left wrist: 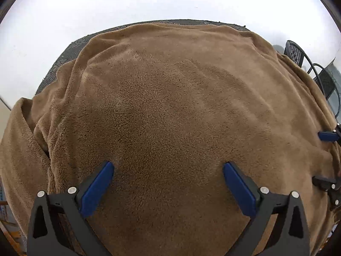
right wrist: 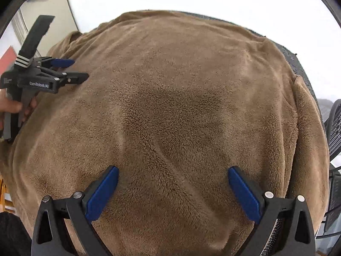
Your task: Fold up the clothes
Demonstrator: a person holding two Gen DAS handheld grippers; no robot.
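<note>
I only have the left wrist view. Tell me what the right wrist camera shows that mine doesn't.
Observer: The whole left gripper shows from the side, open, over the brown fleece garment's left part.
Operator: Report who holds it.
Observer: A bare hand grips its handle.
Operator: Give me the right gripper's state.
Observer: The right gripper is open, with a diagonal crease running between its fingers.

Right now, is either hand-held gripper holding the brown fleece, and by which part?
Nothing is held. The left hand-held gripper and right hand-held gripper both stand open over the brown fleece, with no fabric pinched between their fingers.
</note>
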